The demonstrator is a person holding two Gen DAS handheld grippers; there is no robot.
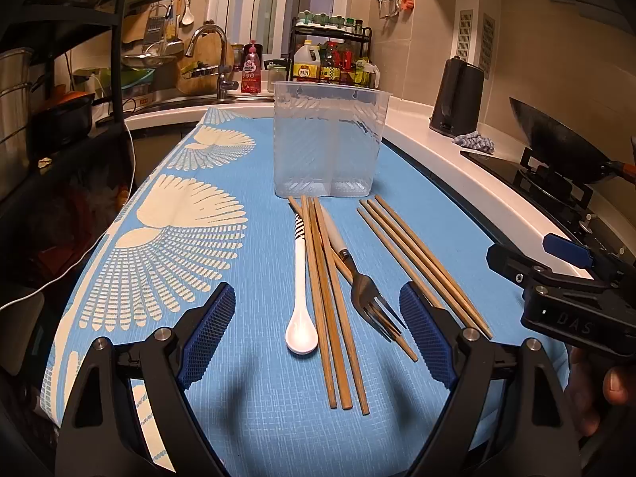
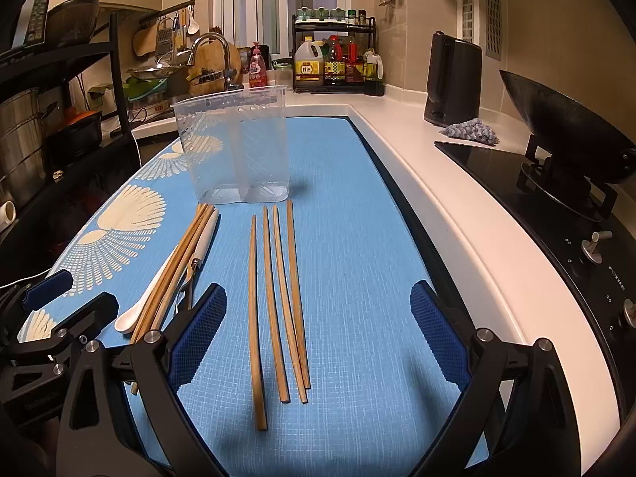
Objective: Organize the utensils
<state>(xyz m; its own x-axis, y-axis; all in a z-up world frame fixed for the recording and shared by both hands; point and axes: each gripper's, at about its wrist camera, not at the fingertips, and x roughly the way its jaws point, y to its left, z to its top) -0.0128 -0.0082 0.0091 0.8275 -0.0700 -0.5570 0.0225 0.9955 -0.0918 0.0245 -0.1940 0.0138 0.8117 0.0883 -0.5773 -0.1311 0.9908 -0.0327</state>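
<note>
Tabletop (image 1: 258, 417), covered in blue cloth with a cream fan pattern along its left side. Clear plastic utensil holder (image 1: 329, 139), two compartments, upright at the far middle of the cloth, nothing visible inside. Just in front of it, left group: white spoon (image 1: 301, 314) with striped handle end, bowl toward the camera; beside it on the right, loose bundle of wooden chopsticks (image 1: 332, 318), one crossing diagonally under the rest; fork (image 1: 359, 282) with pale handle and dark tines, lying across that bundle, tines toward the near side. Right group: four more chopsticks (image 2: 278, 302), laid roughly parallel, apart from the first bundle, far ends close to the holder base. Left gripper (image 1: 318, 334), jaws spread wide, holding nothing, poised low over the near ends of the spoon, bundle and fork. Right gripper (image 2: 318, 334), jaws likewise spread and empty, framing the near ends of the four parallel chopsticks. Beyond the cloth: white counter edge, black kettle (image 2: 453, 79), crumpled grey-blue rag (image 2: 471, 130), dark wok (image 2: 564, 119) on a black hob, condiment rack (image 1: 332, 55) with bottles, sink tap (image 1: 210, 59).
</note>
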